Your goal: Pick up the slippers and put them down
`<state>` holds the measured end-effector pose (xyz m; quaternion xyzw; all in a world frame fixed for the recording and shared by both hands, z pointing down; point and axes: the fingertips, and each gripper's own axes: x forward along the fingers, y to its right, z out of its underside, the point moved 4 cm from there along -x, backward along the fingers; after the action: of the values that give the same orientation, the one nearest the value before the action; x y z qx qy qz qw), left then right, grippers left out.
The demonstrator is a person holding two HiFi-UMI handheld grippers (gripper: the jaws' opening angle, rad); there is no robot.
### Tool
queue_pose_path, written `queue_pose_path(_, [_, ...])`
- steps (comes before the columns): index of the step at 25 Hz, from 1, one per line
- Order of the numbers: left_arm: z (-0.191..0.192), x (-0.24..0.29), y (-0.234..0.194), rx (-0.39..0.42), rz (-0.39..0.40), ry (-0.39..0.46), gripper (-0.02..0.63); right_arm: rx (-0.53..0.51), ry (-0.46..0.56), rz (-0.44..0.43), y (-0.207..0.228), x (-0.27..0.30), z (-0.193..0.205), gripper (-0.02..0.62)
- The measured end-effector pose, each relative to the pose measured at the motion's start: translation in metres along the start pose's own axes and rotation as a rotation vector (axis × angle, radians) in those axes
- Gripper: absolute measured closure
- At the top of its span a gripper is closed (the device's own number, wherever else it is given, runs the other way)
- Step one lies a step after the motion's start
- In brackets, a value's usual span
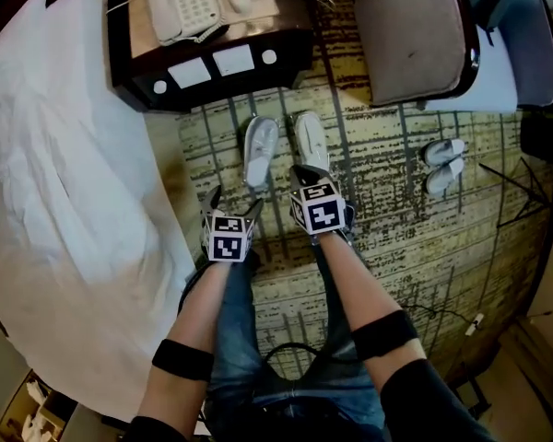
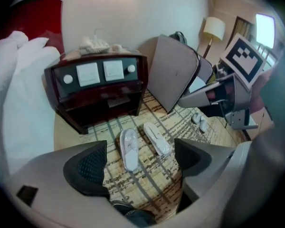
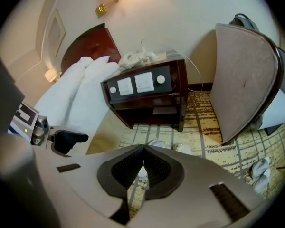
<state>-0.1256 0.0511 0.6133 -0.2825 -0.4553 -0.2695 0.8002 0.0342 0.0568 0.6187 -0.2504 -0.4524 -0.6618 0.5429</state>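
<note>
Item: pair of white slippers, left slipper (image 1: 260, 150) and right slipper (image 1: 311, 141), lying side by side on the patterned carpet (image 1: 396, 228) in front of the bedside cabinet (image 1: 212, 67), bed (image 1: 64, 155) to one side, chair (image 1: 415, 35) to the other; a second pair (image 1: 442, 164) lies well apart near the chair. Left gripper (image 1: 233, 203): jaws wide apart, nothing clamped, near the left slipper's heel. Right gripper (image 1: 304, 175): jaws together, empty, over the right slipper's heel. Step in hand, as judged: approach, pick-up not yet made. Next move calls for parting the right jaws, then seating each pair of jaws over a slipper's edge before closing
</note>
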Motion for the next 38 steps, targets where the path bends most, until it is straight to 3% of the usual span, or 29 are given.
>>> queue_pose_path(4, [0.049,0.086,-0.014,-0.028,0.004,-0.065,0.147,0.04,-0.035,0.016,0.021,0.068,0.043,0.594])
queue_pose_path(9, [0.09,0.183,-0.031,-0.043,-0.009,-0.084,0.133,0.071,-0.066,0.021,0.048,0.147,0.092,0.594])
queue_pose_path(17, [0.141,0.293,-0.056,-0.008,-0.058,-0.139,0.075,0.081,-0.083,0.03,0.08,0.237,0.144,0.594])
queue_pose_path(27, [0.179,0.373,-0.081,-0.009,-0.099,-0.177,0.057,0.066,-0.09,0.057,0.109,0.307,0.174,0.592])
queue_pose_path(38, [0.191,0.413,-0.087,0.018,-0.097,-0.21,0.052,0.066,-0.078,0.046,0.112,0.336,0.177,0.593])
